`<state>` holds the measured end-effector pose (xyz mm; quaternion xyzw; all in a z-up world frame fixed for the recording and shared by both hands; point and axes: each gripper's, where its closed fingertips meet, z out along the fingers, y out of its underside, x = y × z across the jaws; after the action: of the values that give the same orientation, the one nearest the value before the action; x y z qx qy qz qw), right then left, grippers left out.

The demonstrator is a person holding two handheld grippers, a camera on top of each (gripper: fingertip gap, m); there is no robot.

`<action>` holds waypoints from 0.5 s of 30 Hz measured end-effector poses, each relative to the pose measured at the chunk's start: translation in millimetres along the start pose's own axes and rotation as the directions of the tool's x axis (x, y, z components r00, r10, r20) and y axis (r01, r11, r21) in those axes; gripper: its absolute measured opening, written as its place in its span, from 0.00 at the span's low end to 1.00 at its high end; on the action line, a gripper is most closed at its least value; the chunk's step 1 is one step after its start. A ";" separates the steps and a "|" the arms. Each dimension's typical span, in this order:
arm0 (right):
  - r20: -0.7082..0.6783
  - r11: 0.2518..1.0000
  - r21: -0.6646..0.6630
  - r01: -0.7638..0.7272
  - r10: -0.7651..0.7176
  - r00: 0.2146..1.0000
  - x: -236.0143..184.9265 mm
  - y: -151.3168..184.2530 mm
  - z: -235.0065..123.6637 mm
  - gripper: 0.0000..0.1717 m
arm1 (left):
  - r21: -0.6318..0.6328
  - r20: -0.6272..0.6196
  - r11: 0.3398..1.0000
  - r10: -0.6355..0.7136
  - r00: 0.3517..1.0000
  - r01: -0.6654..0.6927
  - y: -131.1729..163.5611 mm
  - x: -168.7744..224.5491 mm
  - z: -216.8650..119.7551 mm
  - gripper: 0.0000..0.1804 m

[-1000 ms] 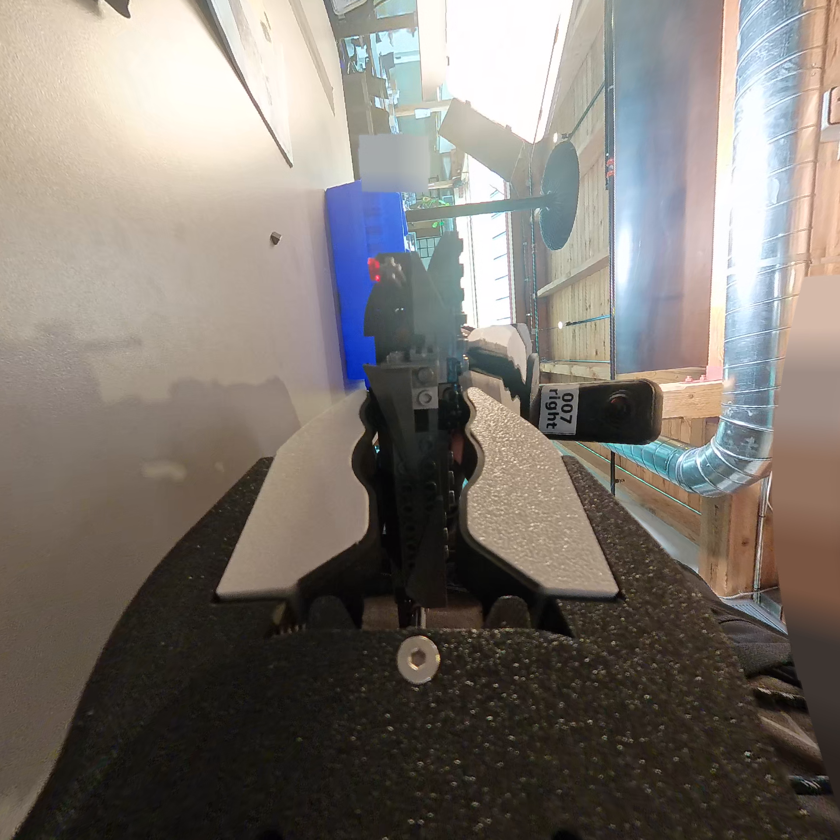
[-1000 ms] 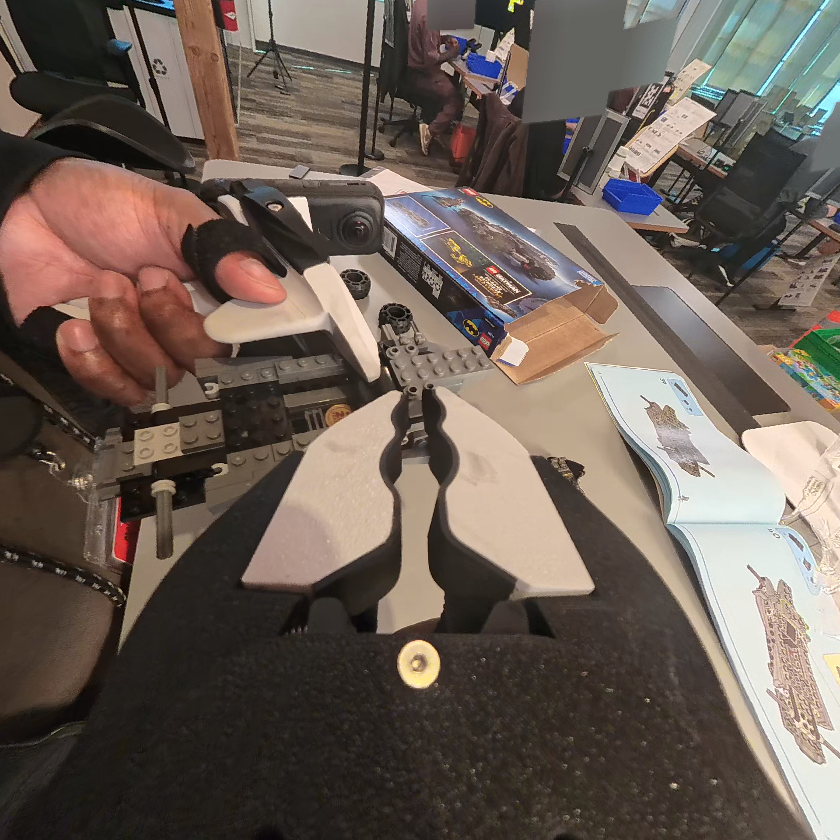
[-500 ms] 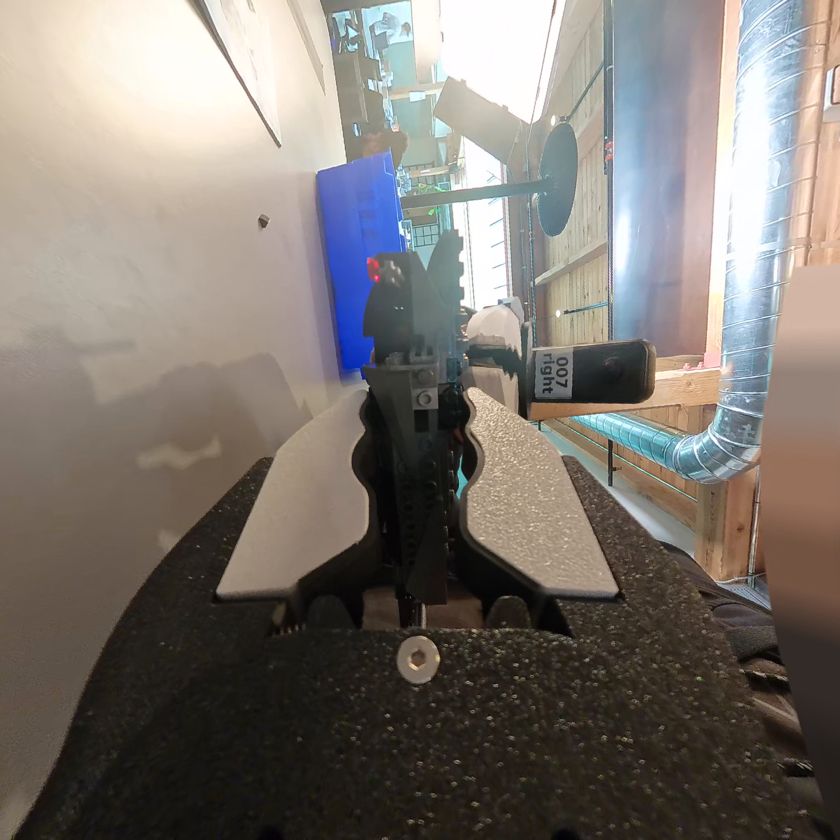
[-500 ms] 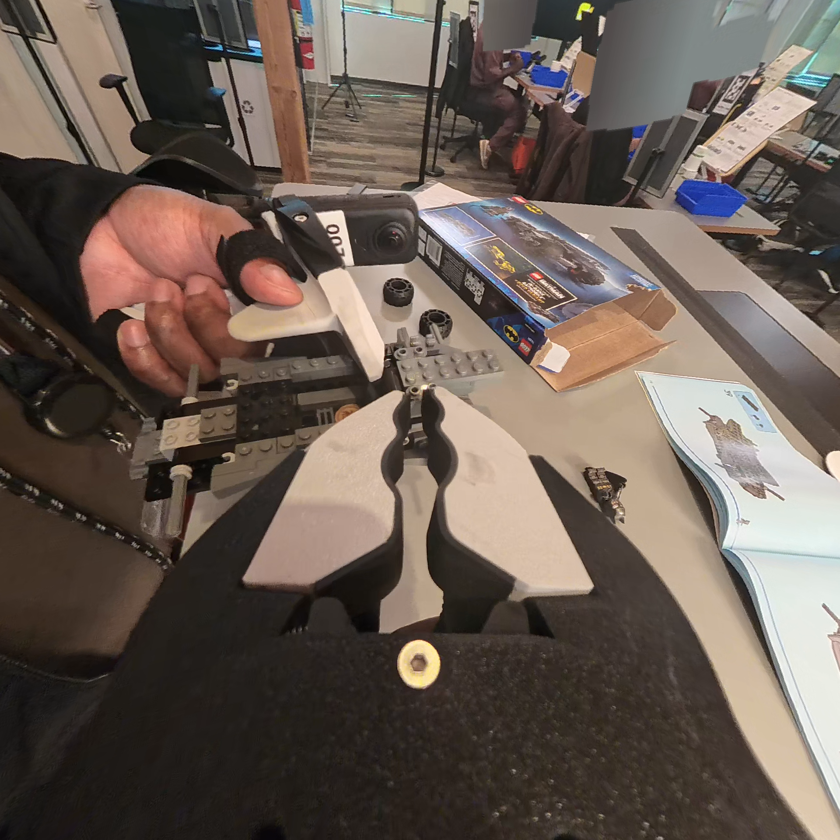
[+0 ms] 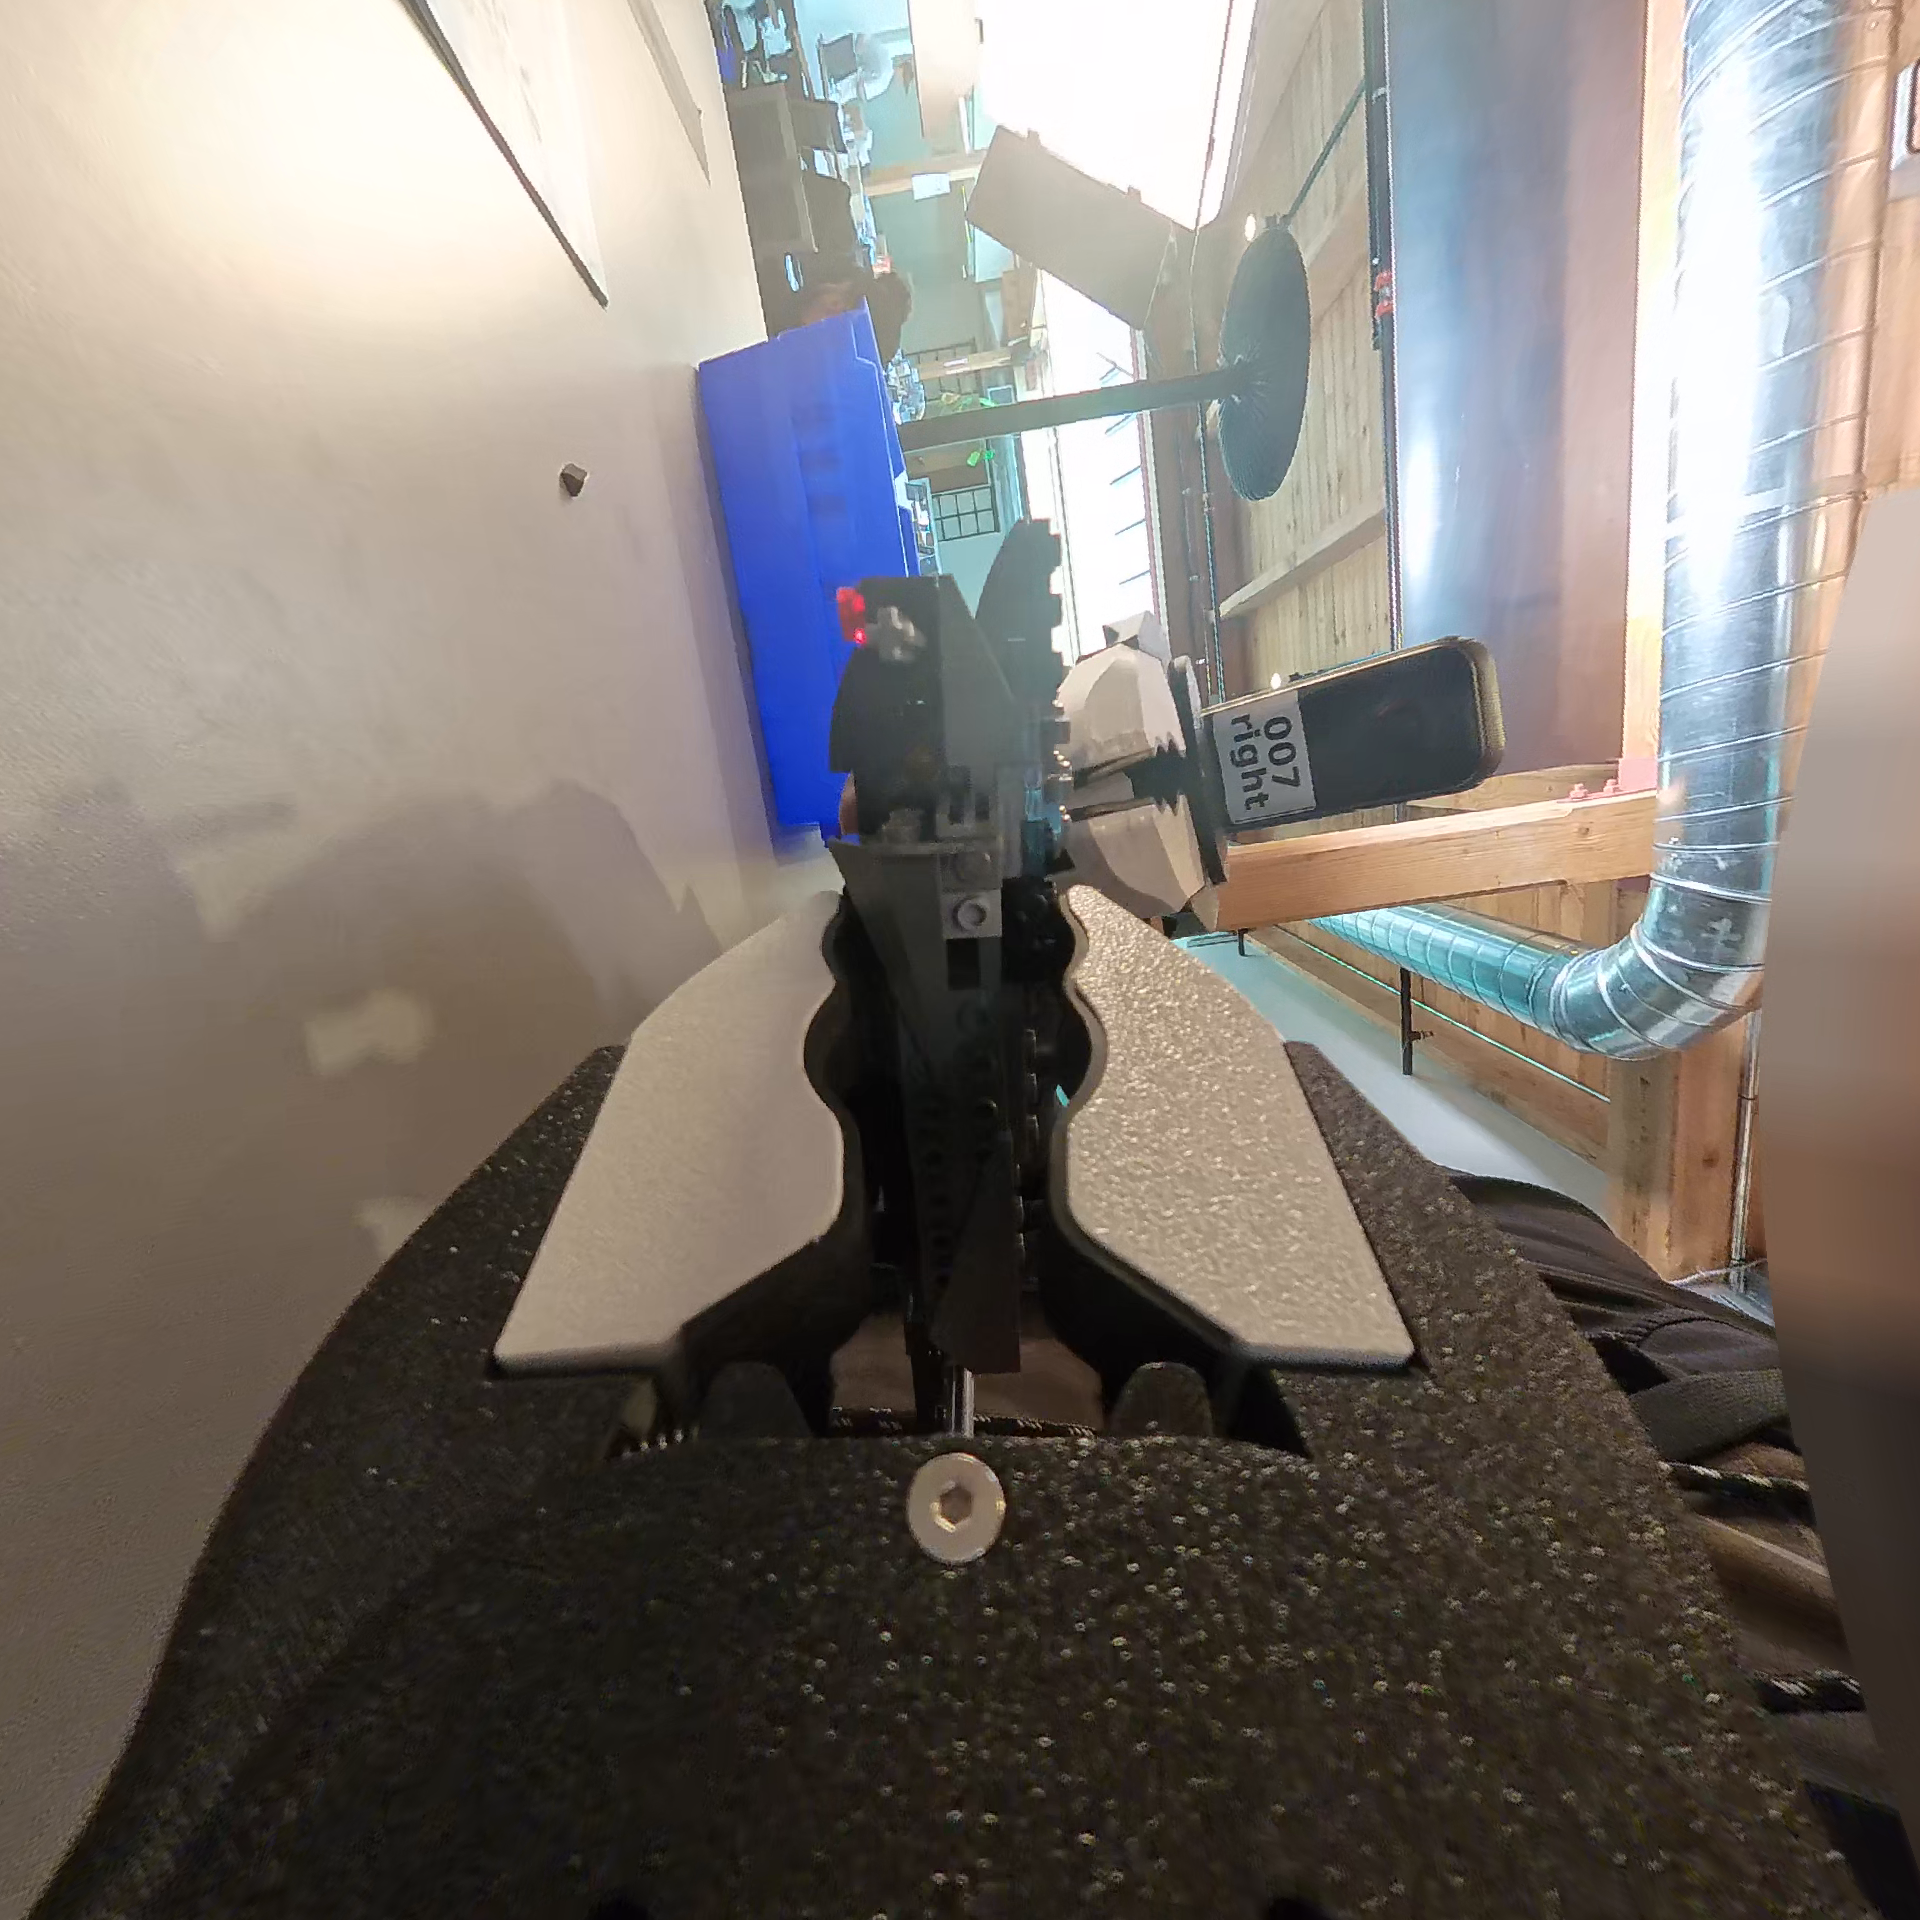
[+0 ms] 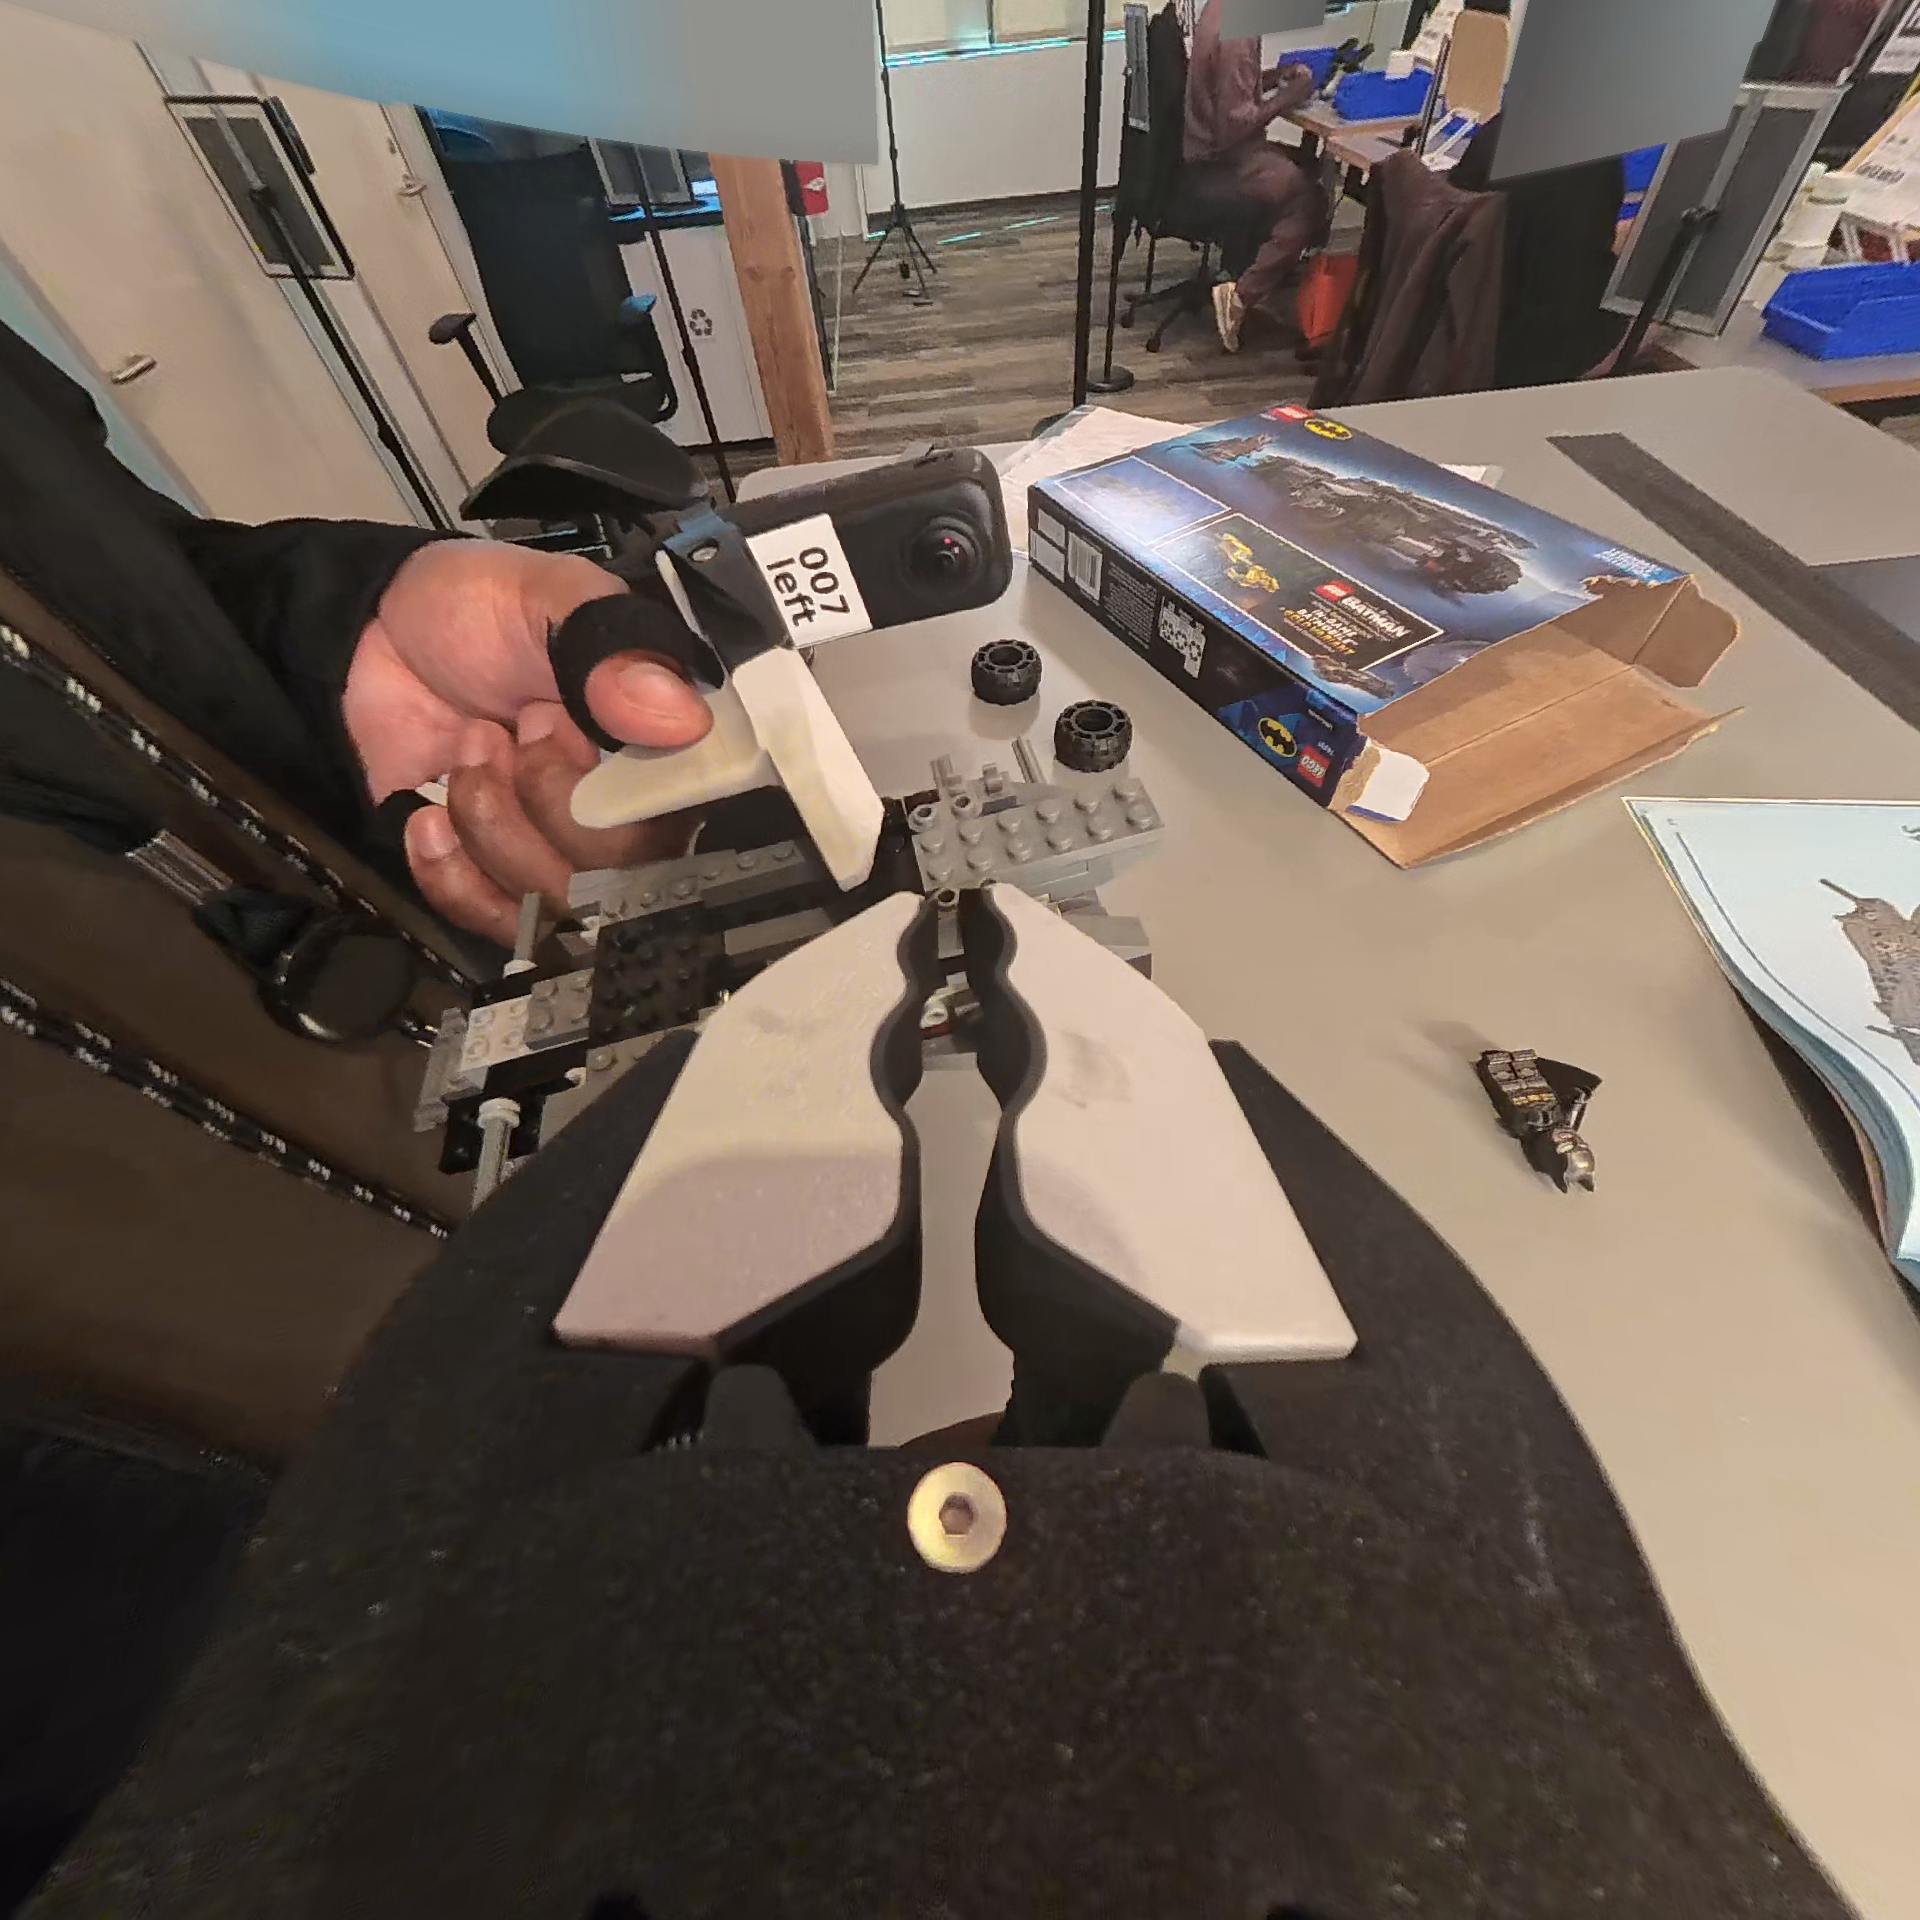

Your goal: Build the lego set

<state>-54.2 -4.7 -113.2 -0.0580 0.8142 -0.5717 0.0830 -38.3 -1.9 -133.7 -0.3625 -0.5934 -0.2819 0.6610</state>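
Jaws of the left gripper [image 5: 951,914] clamp the grey-and-black brick model [image 6: 665,935] above the desk [image 6: 1351,935], while the right gripper [image 6: 948,906] pinches 1 small grey piece [image 6: 943,902] against it; off-axis pressure could snap bricks loose.

A grey table [image 6: 1351,987] carries the things. On it lie an opened blue toy box [image 6: 1340,582] with a torn cardboard flap, two small black wheels [image 6: 1006,670] just beside the box, a small dark toy figure [image 6: 1538,1107] lying alone, and an open instruction booklet [image 6: 1808,997] at the right edge.
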 end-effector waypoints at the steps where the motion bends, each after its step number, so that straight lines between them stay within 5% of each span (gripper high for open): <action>1: -0.002 1.000 -0.001 -0.003 0.003 1.000 0.1 0.1 0.0 0.03 | 0.000 -0.003 1.000 -0.002 1.000 0.002 0.2 -0.2 0.2 0.19; 15: -0.079 0.997 0.077 0.005 0.001 0.997 0.7 -5.1 -10.2 0.07 | 0.005 -0.019 0.998 -0.055 0.998 0.055 2.5 -6.9 4.6 0.20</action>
<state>-56.9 2.8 -105.1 -0.0331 0.7941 -0.6046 0.0525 -39.9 2.9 -140.7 -0.3417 -0.5977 -0.3017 0.6595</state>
